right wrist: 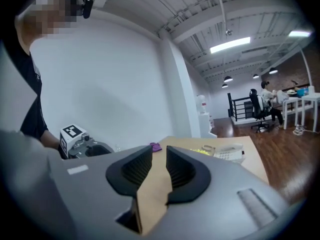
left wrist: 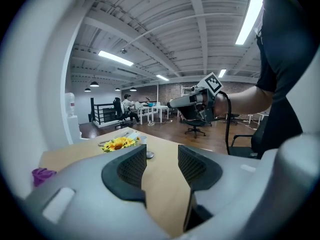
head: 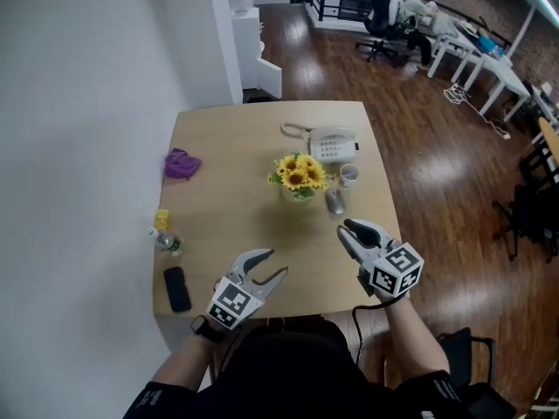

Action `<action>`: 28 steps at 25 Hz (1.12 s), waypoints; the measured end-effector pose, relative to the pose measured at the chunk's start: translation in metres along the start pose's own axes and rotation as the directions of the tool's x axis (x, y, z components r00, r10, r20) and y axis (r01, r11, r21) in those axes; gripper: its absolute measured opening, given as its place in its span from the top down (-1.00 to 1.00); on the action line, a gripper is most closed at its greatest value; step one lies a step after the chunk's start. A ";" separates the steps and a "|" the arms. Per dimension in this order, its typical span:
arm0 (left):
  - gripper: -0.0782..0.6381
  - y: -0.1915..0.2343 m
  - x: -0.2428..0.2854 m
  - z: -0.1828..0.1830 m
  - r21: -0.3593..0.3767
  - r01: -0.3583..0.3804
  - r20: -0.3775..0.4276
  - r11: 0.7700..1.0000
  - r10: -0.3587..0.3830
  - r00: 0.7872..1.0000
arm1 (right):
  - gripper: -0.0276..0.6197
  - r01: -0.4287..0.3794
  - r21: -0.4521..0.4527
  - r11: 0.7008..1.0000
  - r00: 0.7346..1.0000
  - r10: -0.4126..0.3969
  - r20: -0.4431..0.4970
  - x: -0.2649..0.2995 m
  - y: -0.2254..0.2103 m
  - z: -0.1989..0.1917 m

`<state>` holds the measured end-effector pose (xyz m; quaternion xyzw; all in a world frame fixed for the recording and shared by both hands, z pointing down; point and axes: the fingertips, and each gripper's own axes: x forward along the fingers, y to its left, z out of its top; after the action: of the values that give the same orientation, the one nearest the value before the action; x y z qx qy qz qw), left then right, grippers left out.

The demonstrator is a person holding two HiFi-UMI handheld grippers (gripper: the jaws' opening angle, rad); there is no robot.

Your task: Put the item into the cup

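Note:
A small white cup (head: 349, 175) stands on the wooden table (head: 236, 155) just right of a vase of sunflowers (head: 299, 175). A grey oval item (head: 335, 202) lies in front of the cup. Near the table's left edge sits a small yellow item (head: 162, 219). My left gripper (head: 276, 263) hovers over the near edge, open and empty. My right gripper (head: 344, 230) is held near the front right, a short way in front of the grey item, with its jaws a narrow gap apart and nothing between them. The left gripper view shows the cup (left wrist: 142, 139) far ahead, behind the sunflowers (left wrist: 117, 144).
A white desk telephone (head: 332, 144) lies behind the flowers. A purple cloth (head: 181, 163), a small bottle (head: 168, 242) and a black phone (head: 177, 288) are along the left side. A white wall runs to the left. Desks and office chairs (head: 380, 16) stand far across the wooden floor.

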<state>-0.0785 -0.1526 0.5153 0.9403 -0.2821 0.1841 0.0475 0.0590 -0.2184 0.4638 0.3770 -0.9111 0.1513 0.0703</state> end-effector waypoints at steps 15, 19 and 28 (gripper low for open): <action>0.25 -0.087 -0.059 -0.023 -0.004 -0.009 0.018 1.000 0.009 1.000 | 0.89 -0.066 0.080 0.995 0.998 0.067 0.000 -0.079 0.124 -0.060; 0.25 -0.128 -0.062 -0.019 -0.021 -0.053 0.027 0.998 0.053 0.998 | 0.89 -0.114 0.013 0.993 0.993 0.114 -0.017 -0.115 0.149 -0.075; 0.25 -0.224 -0.078 -0.020 -0.048 -0.110 0.003 0.993 0.110 0.994 | 0.89 -0.183 -0.031 0.983 0.982 0.181 -0.059 -0.200 0.179 -0.110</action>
<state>-0.0223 0.0782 0.5080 0.9225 -0.3378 0.1772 0.0588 0.0750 0.0715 0.4797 0.2863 -0.9420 0.1512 0.0885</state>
